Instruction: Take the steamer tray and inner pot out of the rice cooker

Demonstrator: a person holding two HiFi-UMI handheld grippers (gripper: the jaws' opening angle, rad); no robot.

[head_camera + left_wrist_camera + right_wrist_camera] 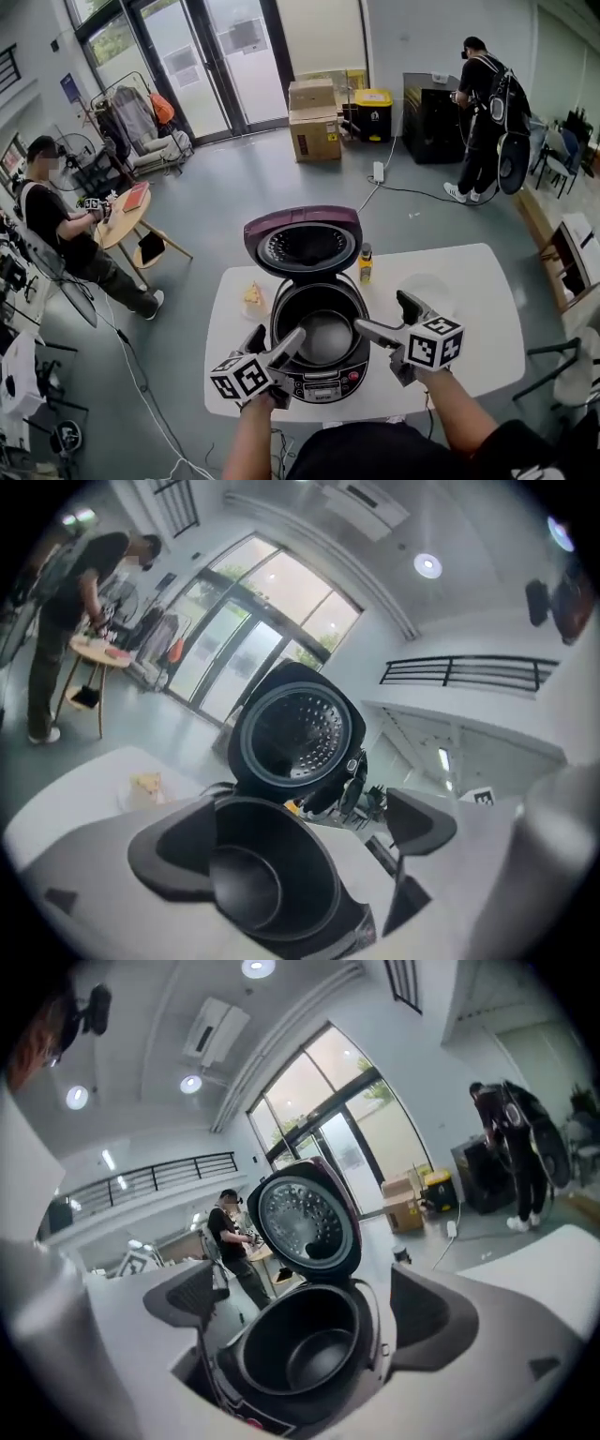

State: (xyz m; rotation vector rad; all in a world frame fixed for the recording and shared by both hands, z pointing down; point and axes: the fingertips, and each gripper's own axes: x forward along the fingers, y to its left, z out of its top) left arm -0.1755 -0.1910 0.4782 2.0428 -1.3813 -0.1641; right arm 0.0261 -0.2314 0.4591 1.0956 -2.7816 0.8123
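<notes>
Jaws gape empty on our left gripper (274, 342) and right gripper (392, 319), flanking the open rice cooker (323, 382); we judge the inner pot (326, 336) next, gripped at its rim.

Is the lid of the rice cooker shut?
No, the lid of the rice cooker stands tipped up and back, so you can see down into the dark pot inside.

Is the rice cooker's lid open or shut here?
Open: the lid stands raised behind the rice cooker, leaving its dark interior exposed.
</notes>
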